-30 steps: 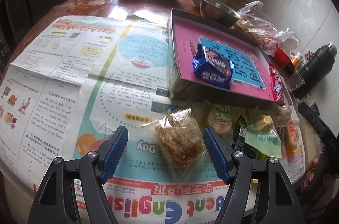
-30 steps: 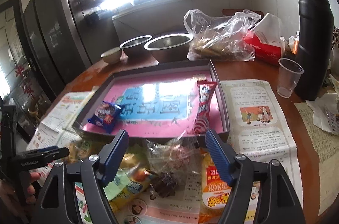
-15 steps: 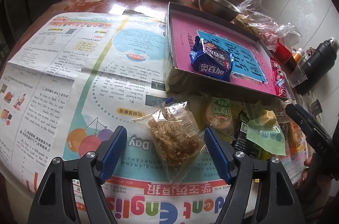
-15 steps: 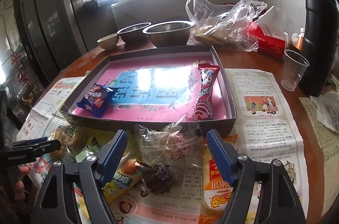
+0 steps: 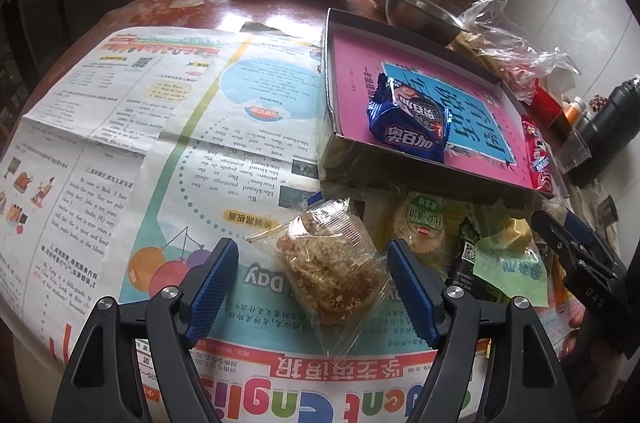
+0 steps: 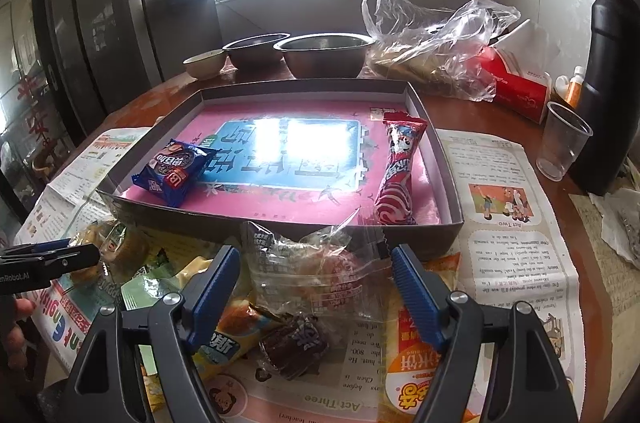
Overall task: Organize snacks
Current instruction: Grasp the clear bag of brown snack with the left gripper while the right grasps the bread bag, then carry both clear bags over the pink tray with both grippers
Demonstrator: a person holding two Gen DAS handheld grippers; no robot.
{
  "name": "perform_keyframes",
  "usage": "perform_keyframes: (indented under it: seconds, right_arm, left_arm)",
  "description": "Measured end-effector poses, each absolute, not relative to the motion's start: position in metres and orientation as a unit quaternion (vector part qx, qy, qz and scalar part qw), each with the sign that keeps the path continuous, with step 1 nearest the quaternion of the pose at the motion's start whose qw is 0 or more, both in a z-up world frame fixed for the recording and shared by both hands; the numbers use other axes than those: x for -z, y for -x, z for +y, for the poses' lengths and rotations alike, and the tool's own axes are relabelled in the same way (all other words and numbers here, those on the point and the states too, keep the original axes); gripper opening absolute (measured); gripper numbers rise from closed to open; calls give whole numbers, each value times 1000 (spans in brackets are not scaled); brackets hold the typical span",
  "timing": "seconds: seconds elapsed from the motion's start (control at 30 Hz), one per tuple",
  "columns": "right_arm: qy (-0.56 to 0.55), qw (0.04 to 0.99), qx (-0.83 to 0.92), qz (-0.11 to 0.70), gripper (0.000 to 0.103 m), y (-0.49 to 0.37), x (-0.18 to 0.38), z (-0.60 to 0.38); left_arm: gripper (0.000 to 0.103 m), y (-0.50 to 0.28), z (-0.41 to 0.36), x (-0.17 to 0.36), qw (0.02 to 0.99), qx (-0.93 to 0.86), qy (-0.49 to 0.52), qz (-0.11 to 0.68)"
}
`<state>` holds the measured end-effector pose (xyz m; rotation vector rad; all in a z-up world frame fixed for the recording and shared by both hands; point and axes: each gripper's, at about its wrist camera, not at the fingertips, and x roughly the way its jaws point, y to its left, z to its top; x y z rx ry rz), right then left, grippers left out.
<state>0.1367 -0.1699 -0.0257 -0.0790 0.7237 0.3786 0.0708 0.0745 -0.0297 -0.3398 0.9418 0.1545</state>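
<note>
- glossy crinkled plastic is wrapping the crumbly cake (image 5: pixel 332 263)
- matt printed newspaper (image 5: pixel 160 151) is covering the glossy reddish desk (image 5: pixel 192 3)
- dull metal bowls (image 6: pixel 324 55) are gleaming faintly

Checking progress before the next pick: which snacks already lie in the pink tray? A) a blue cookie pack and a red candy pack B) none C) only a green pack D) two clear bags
A: the blue cookie pack and red candy pack lie inside the tray.
</note>
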Motion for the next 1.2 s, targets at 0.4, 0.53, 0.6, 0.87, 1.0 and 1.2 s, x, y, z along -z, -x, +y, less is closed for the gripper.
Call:
perform_keyframes:
  seconds: [0.4,0.53,0.6,0.87,1.0,1.2]
  right_arm:
    - [53,919,-191,341,69,-135,30,-164]
    - [49,914,-208,346,60,-135,33,-163]
    - [48,915,-210,342,58,-133,32,-163]
    - [24,921,-222,320,56,-128,16,-172]
    - [15,923,-221,314,56,-128,11,-176]
    - [6,925,-226,304,56,-126,3,-179]
  left_arm:
    - [65,-68,72,29,880,-66,165,441]
    - [51,-68,69,29,882,-57,164,439]
    - [50,-68,70,28,882,-52,168,438]
    - [48,-64,73,24,882,-43,182,432]
    - [48,-60,77,17,886,-46,186,423]
    - [48,-55,80,7,891,-49,189,410]
